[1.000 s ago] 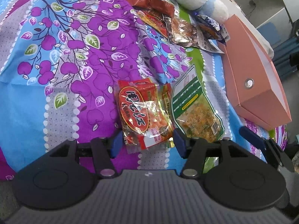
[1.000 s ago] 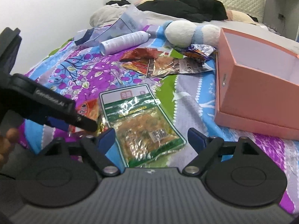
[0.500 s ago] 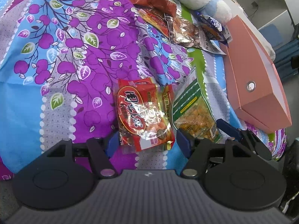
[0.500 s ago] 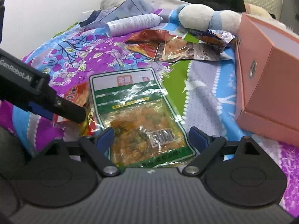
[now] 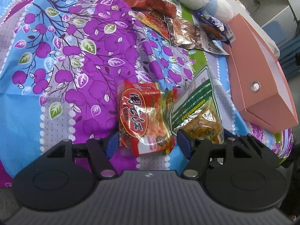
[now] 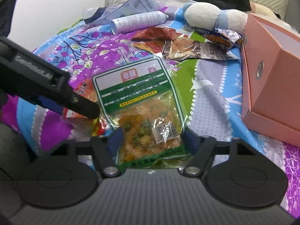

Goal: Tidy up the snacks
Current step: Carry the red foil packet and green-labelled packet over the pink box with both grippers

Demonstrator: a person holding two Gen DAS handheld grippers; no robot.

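- Now the red snack packet (image 5: 144, 120) lies low in the middle of the left wrist view, its near end between the spread fingers of the left gripper (image 5: 147, 143); the jaws stand wide, one finger at each side edge, not yet pinching it.
- Its long axis runs straight away from that gripper, toward the top of the frame, so the fingers would close across its width.
- Beside it, the green snack packet (image 6: 144, 110) fills the centre of the right wrist view, its near end between the open fingers of the right gripper (image 6: 151, 136); whether the pads touch the film I cannot tell. Its long axis likewise points away from the gripper, leaning slightly toward upper left.
- Each gripper is nearer its own packet; the two packets overlap at their adjoining edges.
- Counted: two packets at the grippers, and a heap of about four more wrappers (image 6: 187, 45) higher in the frame, the exact number unclear.
- One pink box (image 6: 271, 78) stands at the right edge, open side up, seemingly the place for them.
- One white bottle (image 6: 138, 21) and one plush toy (image 6: 211, 16) lie near the top, on the patterned bedspread (image 5: 56, 60).
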